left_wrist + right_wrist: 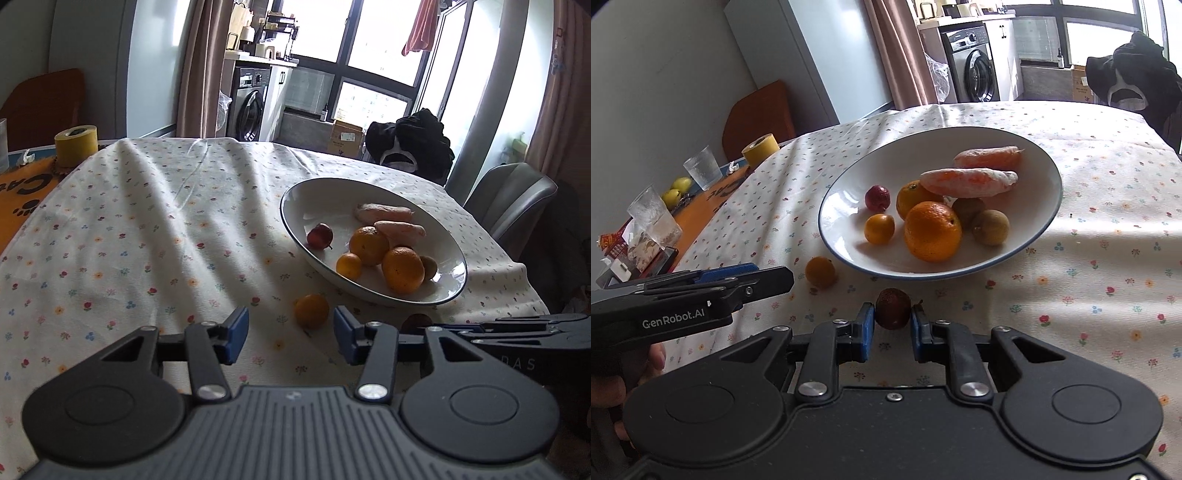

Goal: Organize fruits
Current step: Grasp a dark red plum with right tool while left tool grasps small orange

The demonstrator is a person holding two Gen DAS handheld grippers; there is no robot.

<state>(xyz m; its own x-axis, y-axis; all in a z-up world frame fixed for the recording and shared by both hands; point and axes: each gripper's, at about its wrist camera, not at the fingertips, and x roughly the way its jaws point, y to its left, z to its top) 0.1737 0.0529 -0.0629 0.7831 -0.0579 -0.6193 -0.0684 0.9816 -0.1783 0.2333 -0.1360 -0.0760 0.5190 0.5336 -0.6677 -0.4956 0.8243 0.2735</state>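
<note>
Mid-pickup: right gripper [893, 325] fingers closed against a dark red fruit [892, 308] on the tabletop, low centre, just below the white bowl [834, 240]. Left gripper [290, 334] fingers apart before a small orange [311, 311]. Next, probably: lift into bowl.

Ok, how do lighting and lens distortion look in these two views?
Left wrist view: windows blown out, backlit tablecloth striped with shadow, strong fisheye bending. Right wrist view: more evenly lit, bowl shows slight glare, fruit sharp, edges curved.
</note>
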